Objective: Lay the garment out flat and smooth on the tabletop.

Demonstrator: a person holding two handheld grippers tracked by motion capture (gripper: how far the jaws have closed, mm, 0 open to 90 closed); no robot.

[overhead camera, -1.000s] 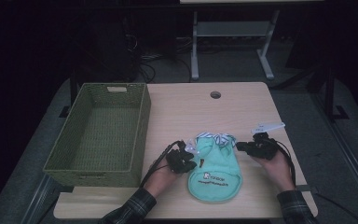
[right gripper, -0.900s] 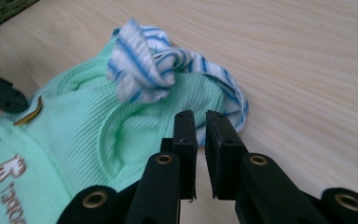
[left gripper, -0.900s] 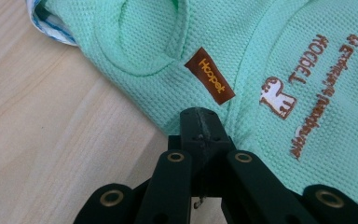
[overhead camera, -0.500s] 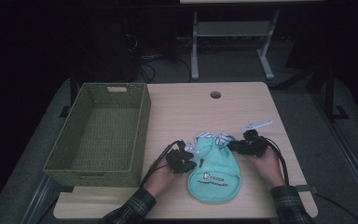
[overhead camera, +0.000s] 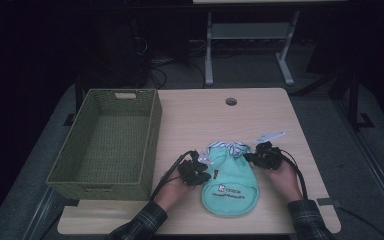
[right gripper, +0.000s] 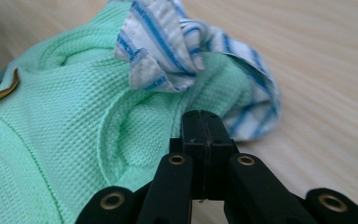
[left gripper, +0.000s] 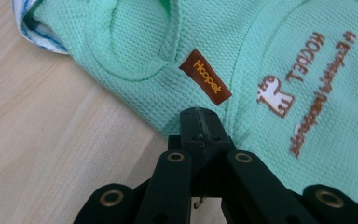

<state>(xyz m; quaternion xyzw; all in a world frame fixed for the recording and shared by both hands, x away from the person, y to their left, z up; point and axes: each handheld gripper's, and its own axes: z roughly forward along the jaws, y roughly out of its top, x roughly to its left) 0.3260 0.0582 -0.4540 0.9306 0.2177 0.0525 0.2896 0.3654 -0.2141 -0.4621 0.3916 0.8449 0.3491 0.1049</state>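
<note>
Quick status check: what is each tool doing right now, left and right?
Left tool: jaws closed, tips at the edge of the green garment; a pinch on the fabric cannot be confirmed.
Right tool: jaws closed at the garment's edge; pinch likewise unclear.

Since a second ago, right gripper (overhead camera: pixel 250 158) moved leftward from clear of the cloth to the right edge of the mint-green waffle-knit pet shirt (overhead camera: pixel 230 175), by the blue-and-white striped collar (overhead camera: pixel 234 147). Jaws now pressed together against the green fabric, though whether cloth is caught between them cannot be told. Right hand (overhead camera: pixel 283 176) drawn in along with it, closer to the shirt.
</note>
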